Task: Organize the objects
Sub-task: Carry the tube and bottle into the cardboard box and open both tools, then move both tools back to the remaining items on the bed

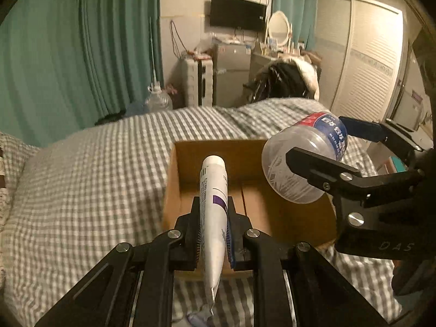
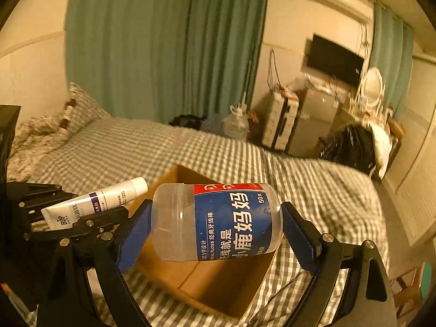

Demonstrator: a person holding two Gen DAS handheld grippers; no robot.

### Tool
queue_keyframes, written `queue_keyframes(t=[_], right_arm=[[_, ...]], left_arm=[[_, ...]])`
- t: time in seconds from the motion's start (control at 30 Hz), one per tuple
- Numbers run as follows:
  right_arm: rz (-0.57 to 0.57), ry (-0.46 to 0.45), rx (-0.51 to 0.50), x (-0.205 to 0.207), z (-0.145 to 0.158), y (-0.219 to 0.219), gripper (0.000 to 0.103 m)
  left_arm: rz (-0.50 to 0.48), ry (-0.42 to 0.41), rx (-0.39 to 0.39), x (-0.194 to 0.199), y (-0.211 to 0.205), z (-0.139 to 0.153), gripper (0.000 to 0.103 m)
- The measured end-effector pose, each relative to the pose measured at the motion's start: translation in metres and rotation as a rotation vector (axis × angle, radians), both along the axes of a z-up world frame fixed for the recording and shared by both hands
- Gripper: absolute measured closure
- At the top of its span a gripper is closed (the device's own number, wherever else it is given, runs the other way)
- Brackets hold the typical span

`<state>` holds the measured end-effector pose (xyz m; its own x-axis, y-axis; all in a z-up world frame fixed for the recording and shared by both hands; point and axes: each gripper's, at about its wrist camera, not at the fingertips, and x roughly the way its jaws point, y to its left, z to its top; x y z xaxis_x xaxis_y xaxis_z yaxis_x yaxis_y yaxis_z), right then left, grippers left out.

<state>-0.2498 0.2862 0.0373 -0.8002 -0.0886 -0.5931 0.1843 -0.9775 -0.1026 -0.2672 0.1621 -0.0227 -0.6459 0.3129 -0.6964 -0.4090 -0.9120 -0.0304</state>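
Both tongs hang loaded over the open cardboard box (image 1: 286, 209) on the checked bed (image 1: 95, 179). The left tongs (image 1: 213, 218) pinch a white tube (image 1: 214, 204); the right tongs (image 2: 215, 229) clamp a clear floss jar (image 2: 218, 220) sideways. Lower each well inside the walls before opening — jar to the right, tube to the left, 1 at a time — so neither bounces out.

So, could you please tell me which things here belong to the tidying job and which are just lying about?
Part of the job:
- white tube, shut in the left tongs
- clear floss jar, shut in the right tongs
- open cardboard box on the bed

Just lying about:
- checked bedspread
- pillow
- wall TV
- suitcase
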Motion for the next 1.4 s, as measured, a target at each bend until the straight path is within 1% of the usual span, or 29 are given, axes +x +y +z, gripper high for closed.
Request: queue_keyframes(t=[0.07, 0.2, 0.3, 0.33, 0.37, 0.43, 0.47, 0.5, 0.53, 0.6, 0.63, 0.7, 0.73, 0.77, 0.8, 0.9, 1.0, 1.13, 1.23, 1.33, 1.4], right_arm=[[-0.017, -0.037, -0.014, -0.018, -0.017, 0.009, 0.012], [-0.024, -0.071, -0.030, -0.037, -0.044, 0.024, 0.012], [-0.022, -0.074, -0.045, -0.041, -0.056, 0.031, 0.012], [-0.023, -0.077, -0.053, -0.042, -0.059, 0.033, 0.012], [-0.026, -0.077, -0.060, -0.042, -0.060, 0.034, 0.012], [-0.037, -0.062, -0.077, -0.042, -0.056, 0.040, 0.012], [-0.046, -0.045, -0.079, -0.040, -0.052, 0.042, 0.010], [-0.057, -0.025, -0.082, -0.036, -0.045, 0.044, 0.007], [-0.059, -0.012, -0.091, -0.032, -0.038, 0.045, 0.006], [-0.058, 0.005, -0.116, -0.023, -0.024, 0.045, 0.004], [-0.061, 0.012, -0.121, -0.017, -0.016, 0.045, 0.004], [-0.066, 0.031, -0.117, -0.002, 0.004, 0.043, 0.004], [-0.063, 0.042, -0.113, 0.005, 0.012, 0.041, 0.004], [-0.060, 0.058, -0.107, 0.015, 0.024, 0.039, 0.004], [-0.057, 0.071, -0.101, 0.023, 0.033, 0.035, 0.003], [-0.042, 0.127, -0.087, 0.058, 0.068, 0.021, 0.000], [-0.015, 0.169, -0.075, 0.094, 0.097, 0.004, 0.000], [0.038, 0.213, -0.019, 0.134, 0.117, -0.032, 0.000], [0.080, 0.241, 0.014, 0.161, 0.118, -0.060, 0.000], [0.116, 0.236, 0.019, 0.178, 0.109, -0.084, 0.000], [0.129, 0.224, 0.019, 0.187, 0.098, -0.097, 0.000]], left_arm=[[-0.003, -0.011, -0.012, -0.007, 0.005, -0.014, 0.088], [0.003, -0.027, -0.014, -0.017, 0.011, -0.035, 0.088], [0.027, -0.019, -0.005, -0.024, 0.011, -0.042, 0.086], [0.028, -0.031, 0.003, -0.024, 0.010, -0.044, 0.086], [0.027, -0.040, 0.009, -0.026, 0.011, -0.045, 0.082], [0.024, -0.044, 0.028, -0.022, 0.010, -0.040, 0.063], [0.037, -0.029, 0.031, -0.018, 0.009, -0.035, 0.040], [0.056, -0.009, 0.029, -0.014, 0.007, -0.029, 0.025], [0.072, 0.018, 0.032, -0.007, 0.004, -0.020, 0.022], [0.072, 0.034, 0.041, 0.002, 0.000, -0.004, 0.022], [0.072, 0.039, 0.039, 0.005, -0.003, 0.003, 0.022], [0.080, 0.078, 0.018, 0.020, -0.009, 0.025, 0.020], [0.083, 0.099, 0.009, 0.027, -0.012, 0.034, 0.017], [0.089, 0.127, 0.001, 0.038, -0.017, 0.047, 0.009], [0.095, 0.152, 0.000, 0.048, -0.023, 0.058, 0.004], [0.112, 0.214, 0.021, 0.080, -0.048, 0.092, 0.002], [0.152, 0.263, 0.019, 0.106, -0.077, 0.116, 0.000], [0.193, 0.295, 0.012, 0.139, -0.117, 0.136, 0.000], [0.223, 0.318, -0.027, 0.162, -0.139, 0.136, 0.000], [0.234, 0.329, -0.073, 0.183, -0.154, 0.124, 0.000], [0.248, 0.321, -0.092, 0.192, -0.163, 0.110, 0.000]])
